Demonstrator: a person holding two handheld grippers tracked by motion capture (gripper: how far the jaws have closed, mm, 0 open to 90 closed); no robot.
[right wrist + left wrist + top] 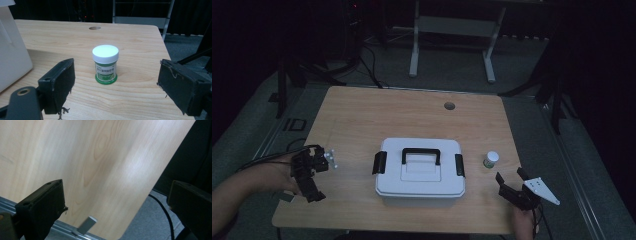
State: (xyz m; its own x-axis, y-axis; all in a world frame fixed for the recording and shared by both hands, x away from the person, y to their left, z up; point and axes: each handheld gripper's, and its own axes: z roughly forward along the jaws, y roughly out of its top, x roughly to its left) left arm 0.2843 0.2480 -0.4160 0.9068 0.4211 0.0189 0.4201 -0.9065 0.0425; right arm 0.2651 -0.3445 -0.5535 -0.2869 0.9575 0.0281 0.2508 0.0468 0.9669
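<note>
The jar [105,64] stands upright just ahead of the right gripper [116,87], right of the box [420,170]. Its jaws gape wide, holding nothing. The left gripper [309,172], left of the box, is wide open and empty too.

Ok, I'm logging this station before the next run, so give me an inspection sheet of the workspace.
Surface: wooden table, with a round hole near the far edge.
Job's things: small jar, white cap, green label, upright on the table; white box, lid on, black handle lying flat.
Clutter: nothing seen.
Grippers: right gripper open, its jaws either side of the jar and short of it; left gripper open over the table's left edge, holding nothing.
Cables: one trails from the left gripper; more on the floor beyond the table.
Surroundings: dark room, grey floor, white frame legs behind.
</note>
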